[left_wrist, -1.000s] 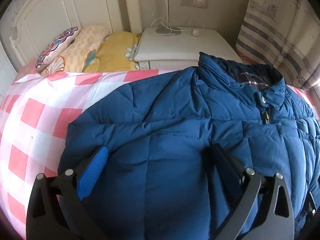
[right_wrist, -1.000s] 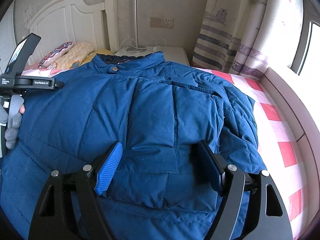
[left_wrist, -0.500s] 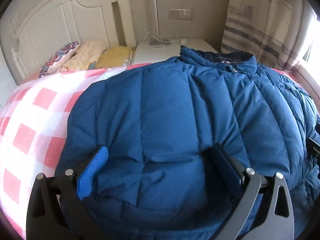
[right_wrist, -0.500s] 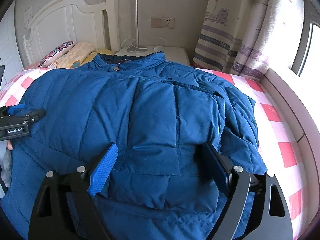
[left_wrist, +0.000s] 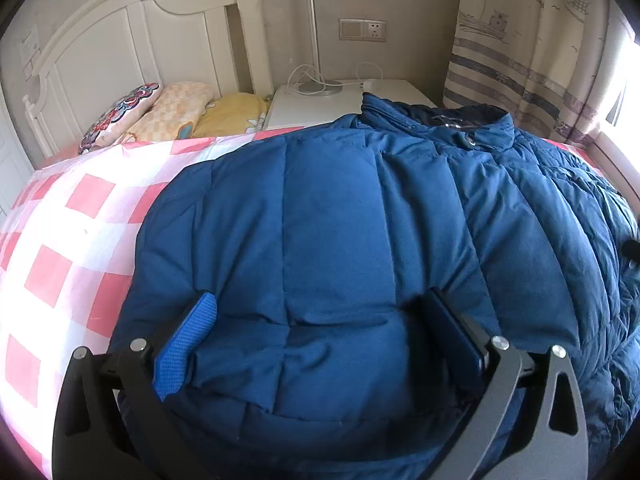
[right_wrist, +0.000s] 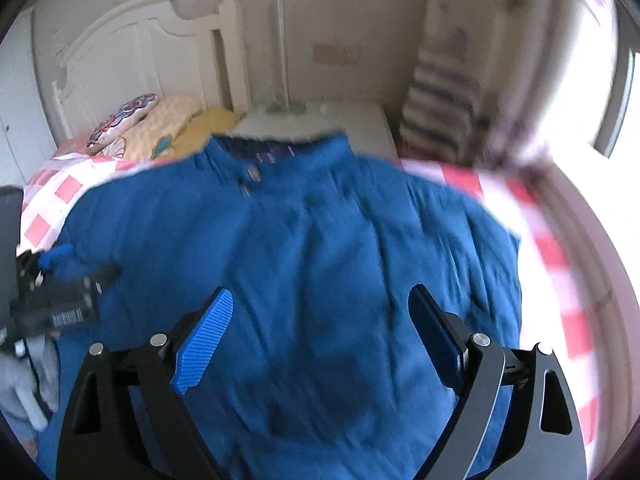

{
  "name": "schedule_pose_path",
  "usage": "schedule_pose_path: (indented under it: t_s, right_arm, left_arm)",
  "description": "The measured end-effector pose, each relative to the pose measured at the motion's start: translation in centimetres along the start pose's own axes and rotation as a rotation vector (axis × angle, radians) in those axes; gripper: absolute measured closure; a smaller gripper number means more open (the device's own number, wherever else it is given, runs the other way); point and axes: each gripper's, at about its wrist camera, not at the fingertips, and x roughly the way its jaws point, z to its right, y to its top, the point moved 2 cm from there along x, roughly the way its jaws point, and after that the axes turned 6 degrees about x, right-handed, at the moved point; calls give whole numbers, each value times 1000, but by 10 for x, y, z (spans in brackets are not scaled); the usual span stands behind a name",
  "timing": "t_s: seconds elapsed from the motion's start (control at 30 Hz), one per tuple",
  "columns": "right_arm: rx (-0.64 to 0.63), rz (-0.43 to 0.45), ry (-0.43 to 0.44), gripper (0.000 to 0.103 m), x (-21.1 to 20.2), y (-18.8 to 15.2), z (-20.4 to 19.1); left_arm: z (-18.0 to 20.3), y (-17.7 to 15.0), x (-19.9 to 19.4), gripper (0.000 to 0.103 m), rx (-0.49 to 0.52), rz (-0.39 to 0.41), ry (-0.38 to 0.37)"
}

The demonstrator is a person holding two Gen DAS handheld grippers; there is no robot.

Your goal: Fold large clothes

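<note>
My big blue puffer jacket (left_wrist: 360, 240) lies spread on the bed (left_wrist: 72, 240), collar at the far end by the nightstand, hem at the near end under both my tools. The left side looks already laid over the body, so I judge the side folds are about done and the next step is the fold from hem toward collar.

My left hand-held gripper (left_wrist: 320, 344) stands wide with a thick bulge of the near jacket edge between its fingers; I cannot tell whether the pads actually press on it. My right hand-held gripper (right_wrist: 320, 332) is opening, jaws spread wide, hovering above the fabric with nothing pinched between them; that view is blurred.

To do this step well, I should set both tools at matching spots on the near edge, one toward each side, and bite through all the padded layers, not just the top shell, since slick puffy fabric will likely slip. Then lift evenly, carry the hem toward the collar, and lay it down flat before letting go, keeping the sides aligned.
</note>
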Motion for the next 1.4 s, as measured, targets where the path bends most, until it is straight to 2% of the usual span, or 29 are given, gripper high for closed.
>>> schedule_pose_path:
  t_s: [0.1, 0.2, 0.27, 0.37, 0.43, 0.5, 0.57, 0.6, 0.67, 0.77, 0.8, 0.87, 0.93, 1.03, 1.2, 1.27, 1.33, 1.4]
  right_arm:
    - [-49, 11, 31, 18, 20, 22, -29]
    - [-102, -104, -9, 17, 68, 19, -46]
    - [-96, -103, 2, 15, 78, 15, -44]
    - [-61, -112, 38, 18, 65, 18, -35]
    - [-16, -32, 17, 18, 41, 21, -15]
    - [63, 5, -30, 17, 28, 20, 15]
    - [110, -46, -66, 16, 38, 9, 41]
    - [101, -66, -58, 15, 44, 3, 45]
    - [93, -45, -17, 15, 47, -5, 48]
    - [102, -37, -68, 16, 38, -1, 44]
    - [106, 10, -102, 16, 24, 0, 40]
    - [70, 83, -52, 13, 3, -2, 23]
    - [-6, 44, -19, 13, 2, -11, 3]
    - [-119, -25, -54, 11, 15, -36, -19]
    - [-105, -36, -43, 10, 21, -41, -17]
    - [-79, -13, -82, 10, 7, -40, -14]
    - [-68, 24, -76, 10, -3, -41, -10]
    - [-74, 11, -96, 9, -5, -49, -7]
  left_arm:
    - [-1, 0, 0, 2, -1, 0, -1]
    - [-1, 0, 0, 2, -3, 1, 0]
    - [-2, 0, 0, 2, -5, 0, 0]
    - [-2, 0, 0, 2, -6, 1, 0]
    - [-3, 1, 0, 2, -9, 1, -4]
    - [-3, 2, 0, 2, -10, 1, -5]
    - [-4, 2, 1, 2, -10, 0, -4]
    - [-4, 2, 1, 2, -11, 1, -7]
    - [-3, 1, 0, 2, -11, 2, -5]
    - [-3, 2, 0, 2, -10, 1, -3]
    - [-3, 1, 0, 2, -10, 0, -2]
    - [-4, 1, 1, 2, -10, 0, -1]
    - [-3, 1, 1, 2, -10, 0, -1]
    - [-3, 1, 1, 2, -11, 1, -2]
    - [-3, 1, 1, 2, -11, 0, -1]
    - [-4, 1, 1, 2, -11, 1, -1]
    - [-4, 2, 1, 2, -12, 0, -2]
    - [-4, 1, 1, 2, -11, -1, -1]
